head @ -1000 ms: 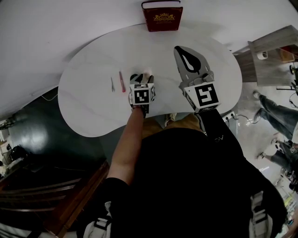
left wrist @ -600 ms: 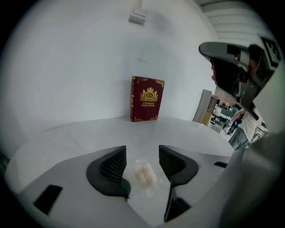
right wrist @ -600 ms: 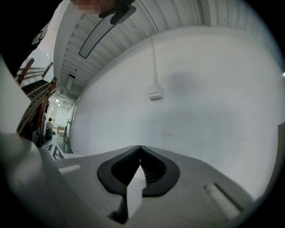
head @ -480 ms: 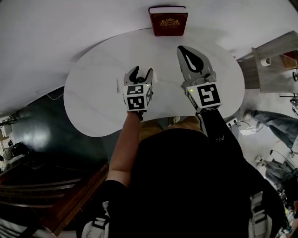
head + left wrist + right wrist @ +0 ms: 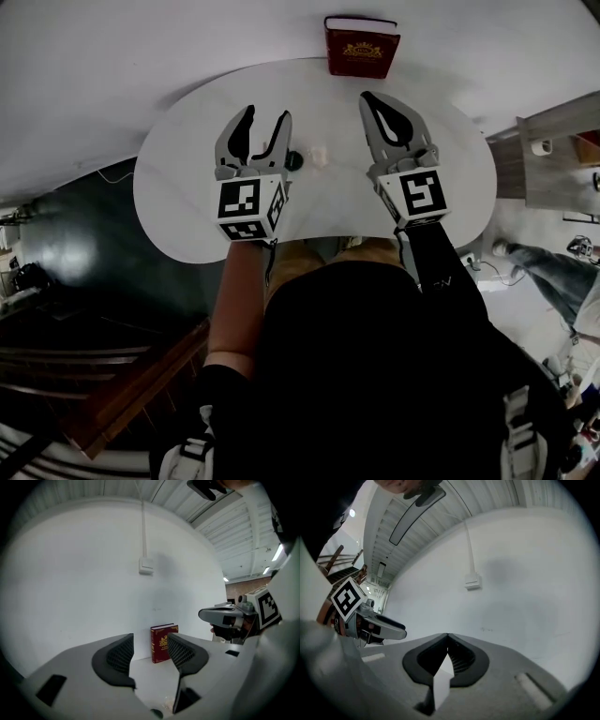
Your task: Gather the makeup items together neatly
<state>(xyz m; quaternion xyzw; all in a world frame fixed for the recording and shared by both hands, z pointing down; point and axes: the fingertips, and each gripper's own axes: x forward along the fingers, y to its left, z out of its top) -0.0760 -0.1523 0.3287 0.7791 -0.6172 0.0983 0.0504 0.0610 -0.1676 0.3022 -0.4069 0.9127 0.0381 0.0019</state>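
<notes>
1. A white wall [image 5: 84, 573] stood behind everything, with a small switch box [image 5: 146, 566] fixed to it under a thin conduit.
2. The white oval table [image 5: 173, 202] was set against that wall, most of its top bare.
3. The person in a black top [image 5: 375, 366] stood at the near edge of the table, bare left forearm [image 5: 234, 300] reaching forward.
4. The left gripper [image 5: 266, 112] was held above the left half of the table, pointing toward the wall. Its jaws had just been opening and stood wide apart, with nothing between the pads.
5. The right gripper [image 5: 367, 97] was held above the right half, also pointing at the wall. Its jaws were pressed together at the tips and held nothing.
6. A dark red book [image 5: 361, 49] with a gold emblem stood upright at the far edge of the table, against the wall.
7. Two small makeup items lay on the table between the grippers, near the left one's jaws: a dark round piece [image 5: 293, 160] and, just beside it, a pale piece [image 5: 319, 155]. They were too small to name more exactly.
</notes>
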